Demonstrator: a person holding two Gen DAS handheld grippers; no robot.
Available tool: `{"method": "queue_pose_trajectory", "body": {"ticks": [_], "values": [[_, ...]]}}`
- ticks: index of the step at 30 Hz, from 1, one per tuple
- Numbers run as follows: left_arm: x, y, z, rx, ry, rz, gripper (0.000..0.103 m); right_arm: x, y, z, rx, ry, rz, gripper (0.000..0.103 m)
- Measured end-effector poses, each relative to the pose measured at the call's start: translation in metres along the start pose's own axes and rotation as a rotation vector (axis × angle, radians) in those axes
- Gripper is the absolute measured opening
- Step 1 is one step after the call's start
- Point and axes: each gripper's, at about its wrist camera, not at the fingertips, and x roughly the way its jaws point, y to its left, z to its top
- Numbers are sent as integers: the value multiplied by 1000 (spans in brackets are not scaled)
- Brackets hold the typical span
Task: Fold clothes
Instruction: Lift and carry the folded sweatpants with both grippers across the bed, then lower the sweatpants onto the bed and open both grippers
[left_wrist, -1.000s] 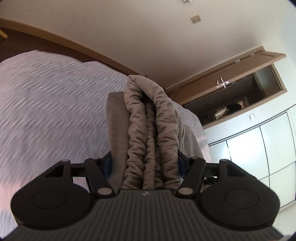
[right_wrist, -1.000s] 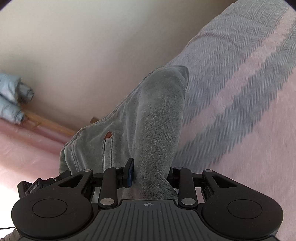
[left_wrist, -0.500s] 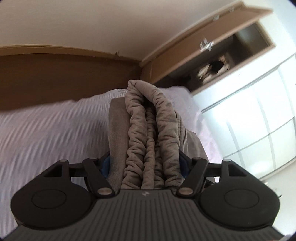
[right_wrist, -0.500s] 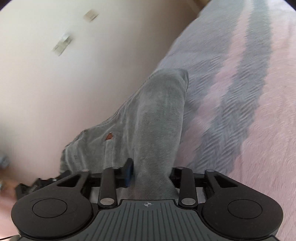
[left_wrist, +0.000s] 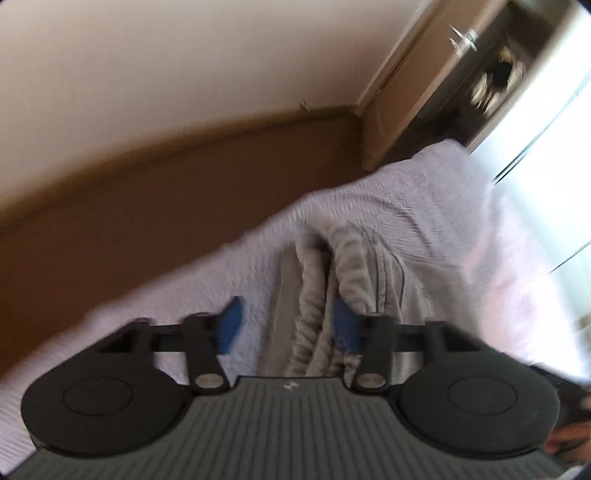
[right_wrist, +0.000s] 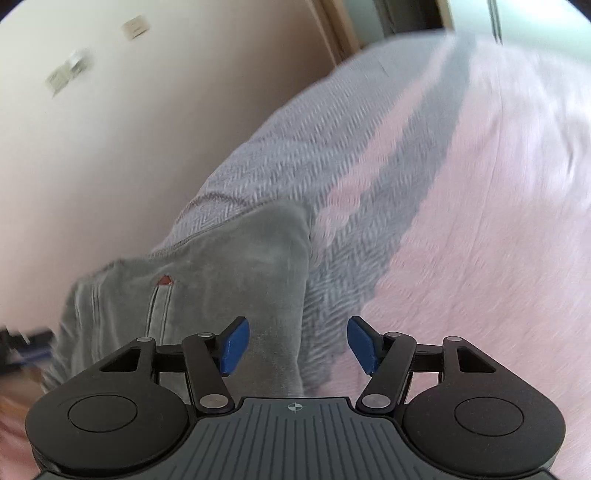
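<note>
A grey velour garment (left_wrist: 354, 258) lies bunched in folds on the pale bedspread (left_wrist: 424, 206). My left gripper (left_wrist: 288, 326) hovers over its near end with its jaws closing. The folds sit between the blue pads, against the right pad (left_wrist: 345, 328) and apart from the left one. In the right wrist view the same garment (right_wrist: 240, 266), with a small red tab by a pocket seam, rests flat at the edge of the pink and grey striped bedspread (right_wrist: 461, 221). My right gripper (right_wrist: 297, 345) is above it, jaws opening, with neither pad pressing the cloth.
A brown headboard panel (left_wrist: 166, 206) runs behind the bed. An open wardrobe door (left_wrist: 406, 74) and white cupboard fronts (left_wrist: 535, 122) stand at the far right. A beige wall (right_wrist: 110, 129) with switch plates (right_wrist: 135, 26) borders the bed's left side.
Both grippers were shut on the lifted garment; both now stand apart from it and it lies on the bed. The left view has swung and rolled toward the headboard.
</note>
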Motion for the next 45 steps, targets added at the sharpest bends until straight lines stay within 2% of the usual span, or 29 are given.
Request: {"method": "queue_pose_trajectory", "body": {"ticks": [1, 2, 3, 7, 9, 11, 14, 18, 22, 25, 27, 31, 33, 36, 40, 45], "values": [[-4, -14, 5, 52, -21, 1, 28, -3, 6, 1, -38, -9, -11, 53], [-3, -26, 12, 106, -34, -2, 24, -4, 13, 3, -74, -17, -22, 37], [0, -39, 16, 167, -43, 1, 20, -3, 21, 6, -104, -23, -27, 32], [29, -84, 16, 428, -24, 62, 15, 14, 48, 16, -199, -58, -44, 30], [56, -89, 10, 475, 31, 95, 13, 30, 57, 20, -230, -44, -55, 30], [80, -89, 0, 531, 53, 138, 14, 55, 62, 17, -262, 8, -83, 30], [99, -81, -8, 537, 59, 131, 14, 86, 64, 4, -330, 64, -133, 30], [95, -74, -7, 503, 33, 95, 15, 92, 70, -7, -409, 54, -167, 30], [53, -71, 1, 431, -9, 90, 15, 63, 69, 4, -310, 51, -135, 30], [12, -70, -6, 360, -29, 49, 15, 19, 75, -7, -280, 16, -81, 30], [-11, -71, -20, 350, -28, 23, 15, -3, 78, -22, -254, 33, -65, 30], [-21, -72, -58, 410, 23, 82, 16, -23, 87, -60, -258, 78, -67, 30], [-15, -70, -74, 448, 25, 116, 17, -14, 90, -80, -272, 116, -86, 30], [6, -76, -85, 500, 24, 159, 17, 4, 95, -99, -342, 102, -113, 30], [12, -72, -89, 490, 12, 165, 17, 24, 99, -105, -396, 114, -138, 30], [-2, -79, -80, 438, 13, 186, 17, 10, 97, -93, -339, 134, -126, 30]]}}
